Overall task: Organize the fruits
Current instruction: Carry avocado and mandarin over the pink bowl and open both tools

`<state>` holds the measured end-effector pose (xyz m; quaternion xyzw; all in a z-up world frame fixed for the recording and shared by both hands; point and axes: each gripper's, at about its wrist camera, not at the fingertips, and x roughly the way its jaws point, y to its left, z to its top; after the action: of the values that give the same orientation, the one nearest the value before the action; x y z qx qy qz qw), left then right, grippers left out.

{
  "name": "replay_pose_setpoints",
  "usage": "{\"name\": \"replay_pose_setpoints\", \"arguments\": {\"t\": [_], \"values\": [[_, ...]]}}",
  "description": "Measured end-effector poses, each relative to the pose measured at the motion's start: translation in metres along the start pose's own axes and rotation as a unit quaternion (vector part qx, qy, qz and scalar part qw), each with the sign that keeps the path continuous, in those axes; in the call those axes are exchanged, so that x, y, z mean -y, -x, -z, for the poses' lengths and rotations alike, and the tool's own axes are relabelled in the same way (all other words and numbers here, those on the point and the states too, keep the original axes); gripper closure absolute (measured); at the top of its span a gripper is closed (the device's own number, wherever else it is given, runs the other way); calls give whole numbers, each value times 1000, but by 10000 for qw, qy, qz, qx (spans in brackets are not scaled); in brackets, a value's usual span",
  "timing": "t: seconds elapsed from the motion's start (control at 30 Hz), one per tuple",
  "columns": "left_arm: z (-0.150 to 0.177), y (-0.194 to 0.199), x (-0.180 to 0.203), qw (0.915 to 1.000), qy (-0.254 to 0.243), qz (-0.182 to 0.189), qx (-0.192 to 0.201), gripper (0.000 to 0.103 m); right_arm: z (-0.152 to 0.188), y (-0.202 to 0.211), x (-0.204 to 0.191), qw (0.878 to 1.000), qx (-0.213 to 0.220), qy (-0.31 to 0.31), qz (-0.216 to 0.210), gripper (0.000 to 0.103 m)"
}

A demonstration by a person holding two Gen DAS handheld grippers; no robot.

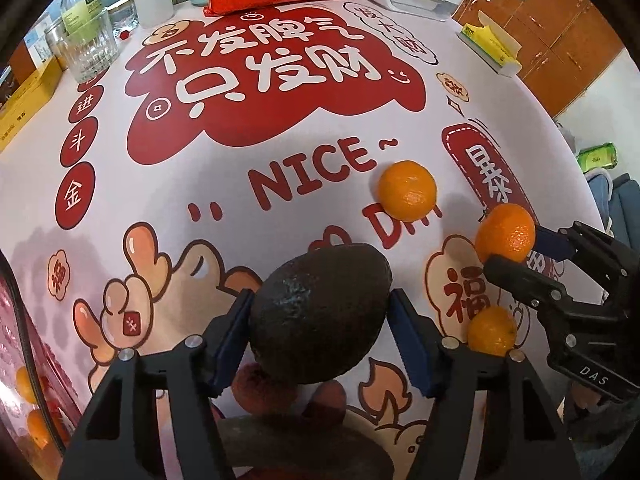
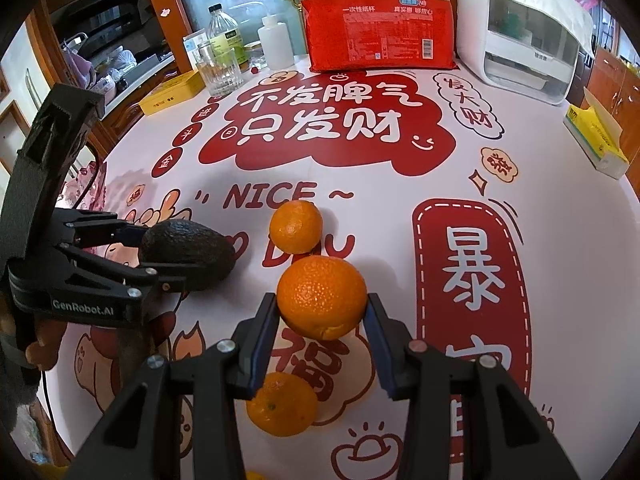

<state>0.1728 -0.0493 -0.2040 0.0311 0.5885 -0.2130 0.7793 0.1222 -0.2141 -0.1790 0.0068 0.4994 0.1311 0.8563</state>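
Observation:
A dark avocado sits between the blue pads of my left gripper, which is shut on it; both pads press its sides. It hangs over two reddish-brown fruits and another dark avocado. My right gripper is shut on an orange, held just above the printed tablecloth. Two more oranges lie loose, one beyond it and one under the fingers. The right wrist view shows the left gripper with the avocado at the left.
A pink container with oranges in it stands at the left edge. At the back are a glass, bottles, a yellow box, a red pack of paper cups and a white appliance. A tissue box lies far right.

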Motion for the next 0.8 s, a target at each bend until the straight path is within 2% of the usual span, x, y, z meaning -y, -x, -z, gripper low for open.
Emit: {"name": "replay_pose_setpoints", "arguments": {"t": [0.1, 0.33, 0.5, 0.63, 0.8], "values": [[3, 3, 1, 9999, 89, 101, -19, 38, 1, 4, -3, 10000, 37, 20, 22, 60], [13, 27, 2, 9991, 364, 4, 202, 38, 2, 17, -17, 9998, 109, 128, 73, 60], [28, 70, -6, 9951, 740, -87, 650, 38, -2, 34, -39, 9993, 240, 298, 22, 60], [45, 114, -18, 9908, 891, -346, 954, 38, -10, 51, -70, 9977, 428, 523, -72, 60], [66, 165, -48, 9837, 971, -892, 1220, 38, -21, 64, -119, 9945, 590, 822, -251, 60]]}}
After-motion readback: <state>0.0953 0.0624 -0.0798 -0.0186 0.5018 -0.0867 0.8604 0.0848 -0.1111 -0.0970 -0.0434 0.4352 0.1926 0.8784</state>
